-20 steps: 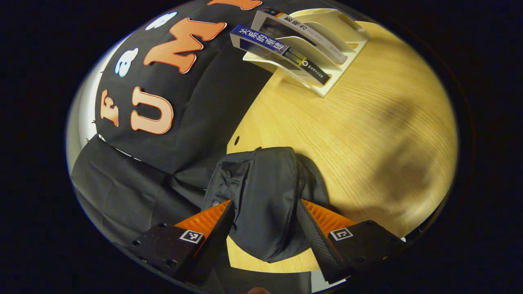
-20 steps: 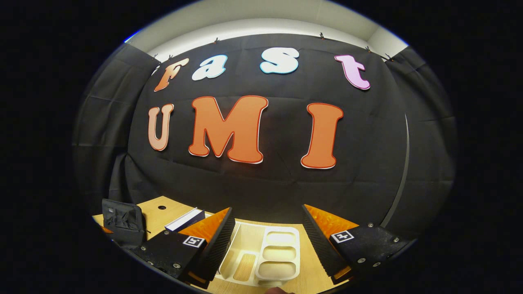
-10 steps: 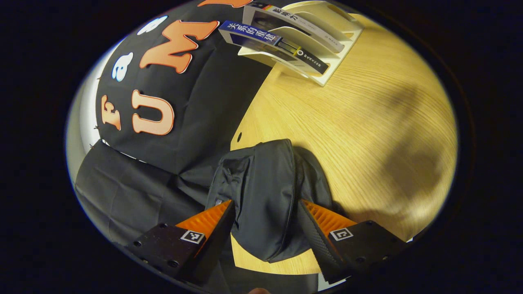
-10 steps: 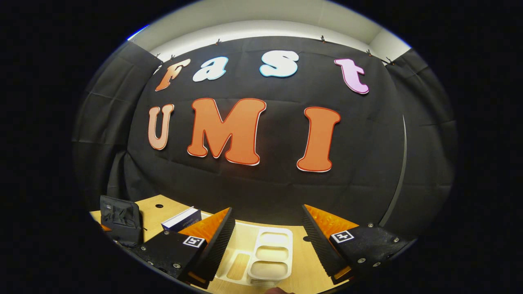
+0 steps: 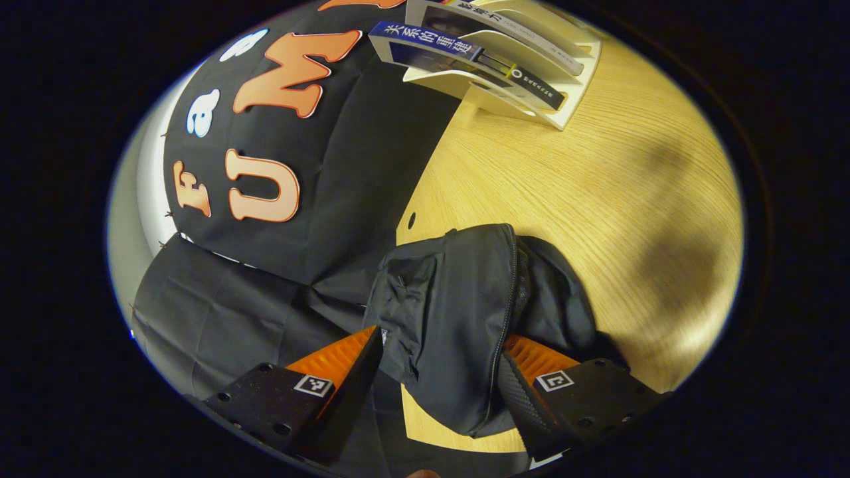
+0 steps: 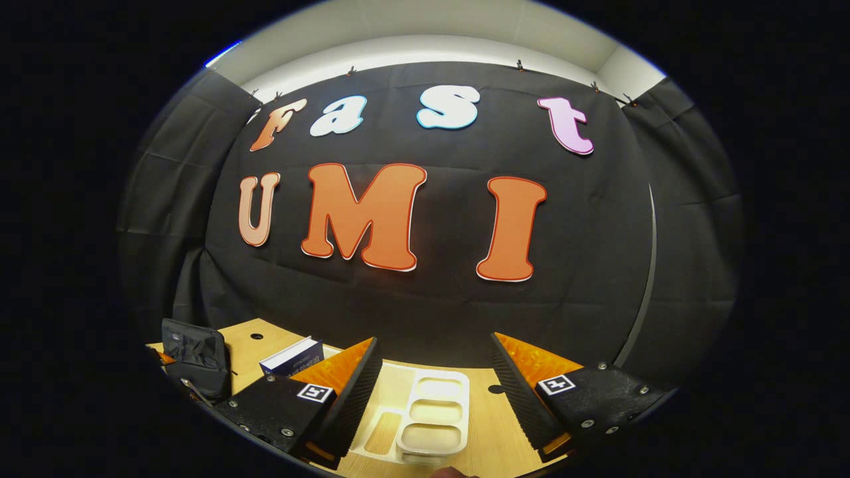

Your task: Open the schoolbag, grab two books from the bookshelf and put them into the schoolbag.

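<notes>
The black schoolbag (image 5: 458,312) lies on the wooden table (image 5: 597,199), its zipper (image 5: 508,299) running down its side and closed as far as I can see. My left gripper (image 5: 443,342) is open and straddles the bag's near end; bag fabric bulges over the right finger (image 5: 531,362). At the far end stands a white bookshelf (image 5: 554,113) holding a blue-spined book (image 5: 458,56) and a second book (image 5: 511,30). My right gripper (image 6: 435,345) hangs open and empty above the bookshelf (image 6: 431,418), with the blue book (image 6: 292,358) and the bag (image 6: 196,355) to its left.
The black cloth wall (image 5: 332,166) runs along the table's left edge, close behind the bag. A small round hole (image 5: 412,217) sits in the tabletop near that edge. Bare wood lies between the bag and the bookshelf.
The left gripper has closed in on the bag, which now looms larger and covers part of the right finger. In the right gripper view the shelf has slid slightly left.
</notes>
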Demonstrator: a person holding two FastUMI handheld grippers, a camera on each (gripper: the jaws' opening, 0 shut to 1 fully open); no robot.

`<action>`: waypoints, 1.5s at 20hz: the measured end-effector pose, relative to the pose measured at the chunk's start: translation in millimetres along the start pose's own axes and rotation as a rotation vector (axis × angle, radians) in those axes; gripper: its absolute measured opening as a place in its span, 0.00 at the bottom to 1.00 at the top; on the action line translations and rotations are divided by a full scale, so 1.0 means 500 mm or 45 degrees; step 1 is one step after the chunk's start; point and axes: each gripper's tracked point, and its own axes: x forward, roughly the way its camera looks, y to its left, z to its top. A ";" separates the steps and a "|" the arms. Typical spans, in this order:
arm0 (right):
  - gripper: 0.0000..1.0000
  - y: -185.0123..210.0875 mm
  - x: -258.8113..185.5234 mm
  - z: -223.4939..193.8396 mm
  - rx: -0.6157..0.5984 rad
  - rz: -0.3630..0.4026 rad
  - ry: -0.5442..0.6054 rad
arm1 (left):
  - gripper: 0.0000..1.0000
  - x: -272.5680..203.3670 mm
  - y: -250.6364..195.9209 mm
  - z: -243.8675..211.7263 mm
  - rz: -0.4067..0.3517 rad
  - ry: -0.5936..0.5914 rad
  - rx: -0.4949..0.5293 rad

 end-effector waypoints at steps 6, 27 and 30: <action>0.96 -0.007 -0.004 -0.003 -0.016 0.001 0.012 | 0.71 0.060 0.030 0.022 -0.123 0.017 -0.061; 0.96 0.222 -0.059 -0.043 -0.140 -0.243 0.374 | 0.07 0.123 0.211 0.081 -1.147 -0.147 -0.337; 0.97 0.301 -0.056 -0.036 -0.146 -0.226 0.454 | 0.07 0.125 0.251 0.083 -1.284 -0.183 -0.350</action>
